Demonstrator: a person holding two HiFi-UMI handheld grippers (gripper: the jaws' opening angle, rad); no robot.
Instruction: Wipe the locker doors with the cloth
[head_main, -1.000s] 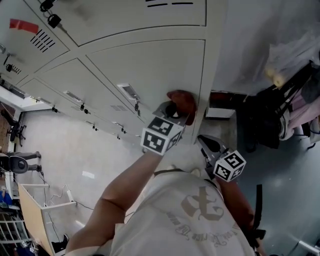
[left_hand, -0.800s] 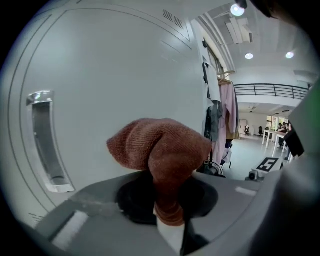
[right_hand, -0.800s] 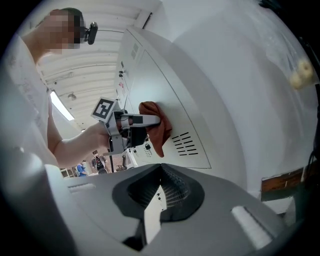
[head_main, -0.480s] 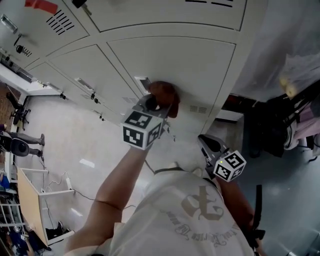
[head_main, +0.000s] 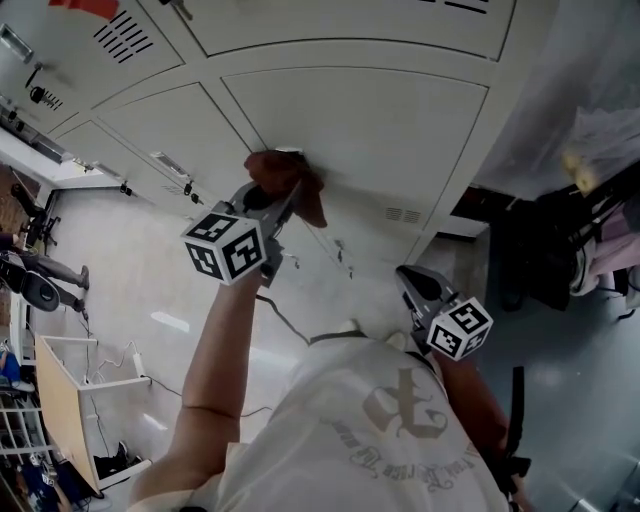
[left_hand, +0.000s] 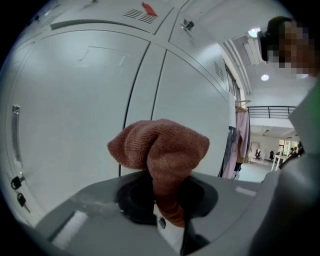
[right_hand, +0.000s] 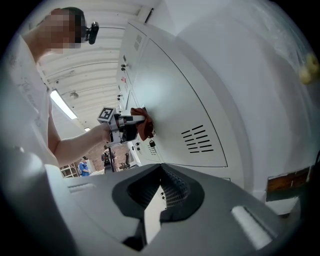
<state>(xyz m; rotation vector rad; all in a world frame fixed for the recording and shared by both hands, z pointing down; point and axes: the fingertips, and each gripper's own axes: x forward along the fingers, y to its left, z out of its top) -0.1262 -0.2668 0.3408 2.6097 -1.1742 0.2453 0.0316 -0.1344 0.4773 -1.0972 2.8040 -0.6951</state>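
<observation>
Setting: bank of pale grey lockers (head_main: 150, 110), seen steeply from above.
Cloth: reddish-brown cloth (head_main: 285, 178), bunched into a wad and pressed against a locker door (head_main: 390, 120), close to the seam with the neighbouring door.
Left gripper (left_hand: 167, 200): jaws clamped on the cloth's lower fold; the wad sticks out past the tips.
Right gripper (right_hand: 160, 195): jaws drawn together, nothing between them; held low by the person's torso, apart from the door.
Vent slots (right_hand: 197, 139): same door, well apart from the cloth.
</observation>
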